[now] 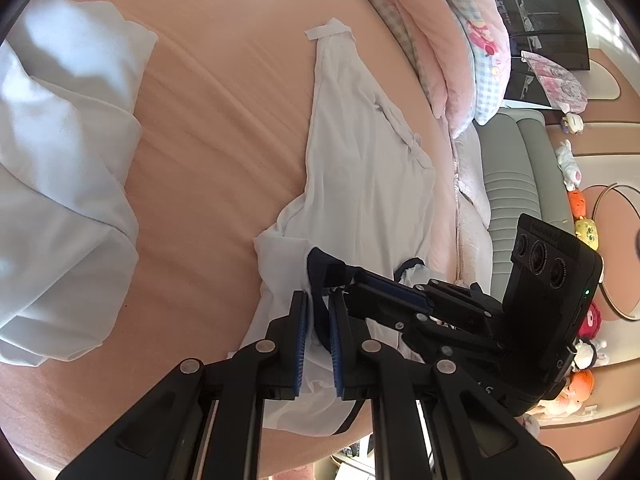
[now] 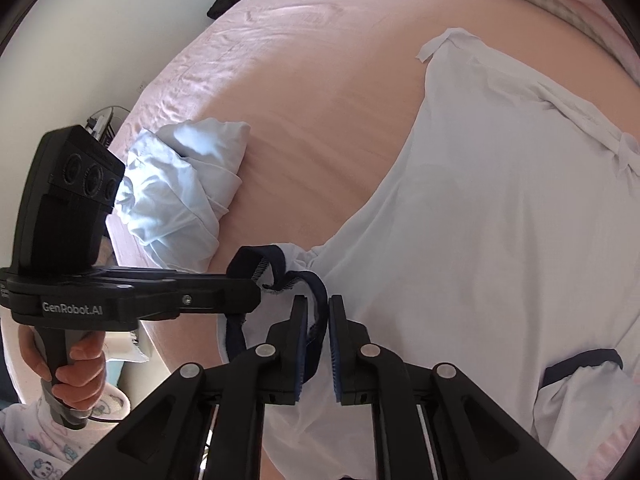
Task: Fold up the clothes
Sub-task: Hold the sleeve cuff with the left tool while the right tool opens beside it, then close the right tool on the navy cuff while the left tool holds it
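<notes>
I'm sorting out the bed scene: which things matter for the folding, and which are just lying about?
Job:
white shirt
its navy collar trim
left tool
right tool

Lying about:
crumpled pale-blue garment
pillows
plush toys

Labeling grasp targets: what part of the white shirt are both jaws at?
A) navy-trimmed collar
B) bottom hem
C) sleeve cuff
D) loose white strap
A: both the left gripper and right gripper sit on the navy-trimmed collar of the white shirt.
</notes>
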A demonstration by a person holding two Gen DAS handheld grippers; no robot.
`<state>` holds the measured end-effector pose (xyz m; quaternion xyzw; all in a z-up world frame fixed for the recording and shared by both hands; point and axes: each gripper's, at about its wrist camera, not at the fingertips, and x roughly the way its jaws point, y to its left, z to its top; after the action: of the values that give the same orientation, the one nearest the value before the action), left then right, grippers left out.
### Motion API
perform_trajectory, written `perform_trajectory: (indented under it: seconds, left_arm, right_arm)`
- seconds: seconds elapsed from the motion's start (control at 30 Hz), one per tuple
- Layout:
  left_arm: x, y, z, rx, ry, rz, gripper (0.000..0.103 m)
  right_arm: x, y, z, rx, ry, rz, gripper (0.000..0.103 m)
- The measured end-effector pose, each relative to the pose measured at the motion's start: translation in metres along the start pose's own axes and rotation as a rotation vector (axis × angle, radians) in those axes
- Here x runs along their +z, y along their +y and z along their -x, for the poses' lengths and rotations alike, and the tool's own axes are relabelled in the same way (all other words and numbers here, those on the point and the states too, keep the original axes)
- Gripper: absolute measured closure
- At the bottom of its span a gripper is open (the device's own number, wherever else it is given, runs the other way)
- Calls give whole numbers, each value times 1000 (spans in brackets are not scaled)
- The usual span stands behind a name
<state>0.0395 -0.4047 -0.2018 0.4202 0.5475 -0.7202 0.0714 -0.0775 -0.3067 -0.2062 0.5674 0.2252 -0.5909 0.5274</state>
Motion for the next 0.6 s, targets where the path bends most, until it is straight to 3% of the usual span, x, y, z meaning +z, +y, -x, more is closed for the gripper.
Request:
perform_trajectory:
  seconds: [0.2,0.37,0.6]
  left_arm:
    - [1,2,-7,13,19,10,94]
    - [0,2,-8,16,31,7,94]
    - [-3,-5,-7,93,9,-58,94]
  right_arm:
    - [-1,8,-10,-18,23,67,67]
    - [3,13,-24,-117,46,180,67]
    - [5,24,-32,-96,26,230,69]
